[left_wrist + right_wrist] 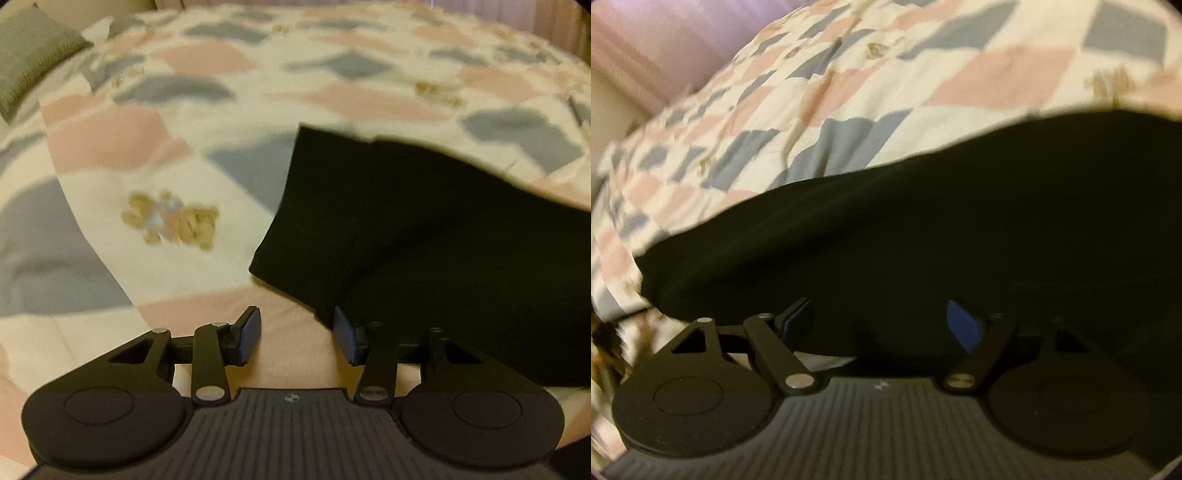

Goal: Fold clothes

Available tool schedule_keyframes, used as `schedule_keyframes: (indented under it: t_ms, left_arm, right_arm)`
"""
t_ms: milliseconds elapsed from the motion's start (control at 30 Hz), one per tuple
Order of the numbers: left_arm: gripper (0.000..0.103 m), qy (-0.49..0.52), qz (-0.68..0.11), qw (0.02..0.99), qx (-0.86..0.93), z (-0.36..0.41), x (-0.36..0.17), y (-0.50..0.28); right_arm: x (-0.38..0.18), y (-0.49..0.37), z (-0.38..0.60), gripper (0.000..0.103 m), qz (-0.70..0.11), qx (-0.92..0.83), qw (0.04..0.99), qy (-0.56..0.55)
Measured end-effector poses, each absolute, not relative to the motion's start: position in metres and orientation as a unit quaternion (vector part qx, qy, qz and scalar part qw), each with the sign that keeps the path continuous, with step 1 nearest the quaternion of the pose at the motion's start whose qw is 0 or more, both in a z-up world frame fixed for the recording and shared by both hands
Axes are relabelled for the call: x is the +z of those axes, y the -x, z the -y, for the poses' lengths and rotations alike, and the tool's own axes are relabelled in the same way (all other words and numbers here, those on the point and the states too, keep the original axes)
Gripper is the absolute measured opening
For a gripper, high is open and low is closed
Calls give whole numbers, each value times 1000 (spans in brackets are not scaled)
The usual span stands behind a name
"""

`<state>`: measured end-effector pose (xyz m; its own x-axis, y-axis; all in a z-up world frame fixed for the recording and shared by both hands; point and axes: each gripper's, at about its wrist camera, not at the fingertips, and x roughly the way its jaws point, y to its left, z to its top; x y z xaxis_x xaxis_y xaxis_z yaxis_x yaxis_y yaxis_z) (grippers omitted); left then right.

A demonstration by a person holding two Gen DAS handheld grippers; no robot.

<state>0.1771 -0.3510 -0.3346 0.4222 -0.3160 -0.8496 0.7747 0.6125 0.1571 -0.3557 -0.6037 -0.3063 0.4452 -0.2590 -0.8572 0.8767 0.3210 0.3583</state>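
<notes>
A black garment [424, 229] lies flat on the bed, folded over itself, and fills the right half of the left wrist view. Its near left corner ends just beside the right blue pad [345, 338] of my left gripper [295, 332]. That gripper is open, with only pink bedcover showing in its gap. In the right wrist view the same black garment [923, 229] spreads across the middle. My right gripper [879, 317] hovers over it with the fingers wide apart and no cloth pinched between them.
The bed is covered by a cream quilt [184, 155] with pink and grey patches and teddy-bear prints [173, 218]. A grey-green pillow [29, 55] lies at the far left. The quilt's edge [624, 236] drops off at the left, with a pink curtain [665, 37] behind.
</notes>
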Motion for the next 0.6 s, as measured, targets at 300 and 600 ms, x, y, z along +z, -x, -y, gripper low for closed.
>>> schedule_keyframes:
  t_ms: [300, 600]
  left_arm:
    - [60, -355, -348, 752, -434, 418, -279, -170]
    - [54, -429, -274, 591, -625, 551, -315, -76]
  right_arm:
    - [-287, 419, 711, 81, -410, -415, 747, -319]
    - [-328, 423, 803, 77, -448, -284, 773, -349]
